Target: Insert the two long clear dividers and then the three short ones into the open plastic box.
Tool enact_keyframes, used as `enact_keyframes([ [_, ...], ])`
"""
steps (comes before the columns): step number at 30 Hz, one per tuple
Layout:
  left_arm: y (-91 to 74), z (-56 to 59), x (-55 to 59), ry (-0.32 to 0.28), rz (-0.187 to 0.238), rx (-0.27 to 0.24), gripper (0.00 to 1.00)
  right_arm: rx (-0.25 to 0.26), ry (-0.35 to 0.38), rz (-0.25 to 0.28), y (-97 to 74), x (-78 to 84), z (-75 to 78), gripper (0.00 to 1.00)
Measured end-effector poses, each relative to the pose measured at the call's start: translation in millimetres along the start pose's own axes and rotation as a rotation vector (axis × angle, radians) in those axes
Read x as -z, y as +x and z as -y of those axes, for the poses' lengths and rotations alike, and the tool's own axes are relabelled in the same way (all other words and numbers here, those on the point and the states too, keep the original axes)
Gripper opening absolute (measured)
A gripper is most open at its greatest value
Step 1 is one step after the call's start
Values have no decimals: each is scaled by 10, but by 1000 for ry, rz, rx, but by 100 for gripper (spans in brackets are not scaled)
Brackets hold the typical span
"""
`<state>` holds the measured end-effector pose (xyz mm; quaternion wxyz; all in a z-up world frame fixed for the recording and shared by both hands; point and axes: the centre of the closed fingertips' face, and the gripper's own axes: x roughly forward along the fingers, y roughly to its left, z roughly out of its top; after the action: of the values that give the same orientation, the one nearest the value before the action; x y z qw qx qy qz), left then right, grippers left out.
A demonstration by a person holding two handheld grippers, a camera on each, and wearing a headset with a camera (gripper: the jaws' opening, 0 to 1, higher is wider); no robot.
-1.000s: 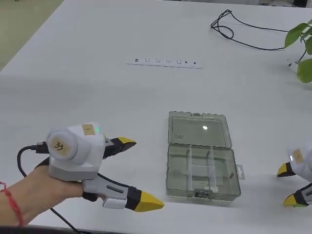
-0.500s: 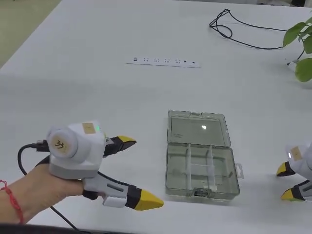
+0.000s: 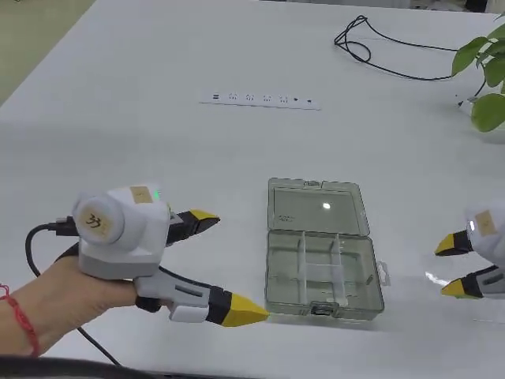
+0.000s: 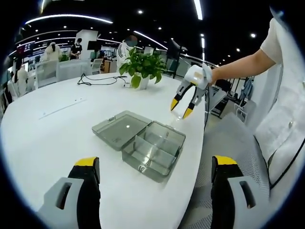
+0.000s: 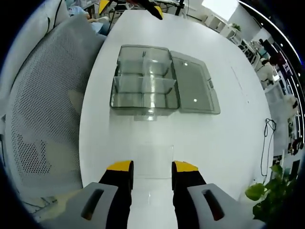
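The open clear plastic box (image 3: pixel 323 272) lies on the white table with its lid (image 3: pixel 318 207) flat behind it. Clear dividers stand inside the box (image 5: pixel 143 86) and split it into compartments. My left gripper (image 3: pixel 226 264) hovers left of the box, jaws wide open and empty; the box (image 4: pixel 152 148) lies ahead of them. My right gripper (image 3: pixel 450 267) is open at the right, a short way from the box's right side. A flat clear divider piece (image 5: pixel 152 160) lies on the table just ahead of the right gripper (image 5: pixel 151 167), between it and the box.
A white power strip (image 3: pixel 260 99) lies farther back on the table. A black cable (image 3: pixel 371 47) loops at the back right, beside a green plant (image 3: pixel 481 87). A grey mesh chair (image 5: pixel 43 119) stands by the near table edge.
My right gripper has moved left, closer to the box, and its tips have spread a little. The left gripper has barely shifted. The box stays put.
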<state>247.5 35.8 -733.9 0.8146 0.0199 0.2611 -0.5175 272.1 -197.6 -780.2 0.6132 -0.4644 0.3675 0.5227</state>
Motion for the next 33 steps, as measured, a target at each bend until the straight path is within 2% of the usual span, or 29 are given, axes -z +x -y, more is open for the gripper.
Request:
enact_keyframes([
  [3,41,33,-99,-33,25,3,97,33,-24,27,-50,-110,53,33],
  [6,103,54,-204,-78,53,4,91,63,-45,52,-156,-296,98,33],
  [7,134,47,-234,-108,58,-4,90,76,-51,63,-153,-316,161,33],
  [9,181,106,-345,-167,99,22,87,93,-55,86,-226,-474,182,33],
  [11,223,143,-428,-208,118,33,84,115,-67,96,-278,-599,207,33],
  [14,286,206,-494,-230,116,45,78,123,-71,119,-348,-791,179,33],
  [16,328,284,-571,-290,143,88,74,131,-80,132,-395,-927,147,33],
  [17,352,294,-600,-352,149,86,73,134,-82,142,-418,-1004,128,33],
  [19,379,346,-628,-404,153,115,68,135,-88,153,-448,-1105,94,33],
  [21,410,368,-663,-448,167,121,60,139,-97,161,-477,-1212,52,33],
  [26,488,460,-695,-514,169,153,49,141,-114,175,-524,-1410,-42,33],
  [33,572,601,-718,-608,167,199,34,146,-120,190,-570,-1597,-148,33],
])
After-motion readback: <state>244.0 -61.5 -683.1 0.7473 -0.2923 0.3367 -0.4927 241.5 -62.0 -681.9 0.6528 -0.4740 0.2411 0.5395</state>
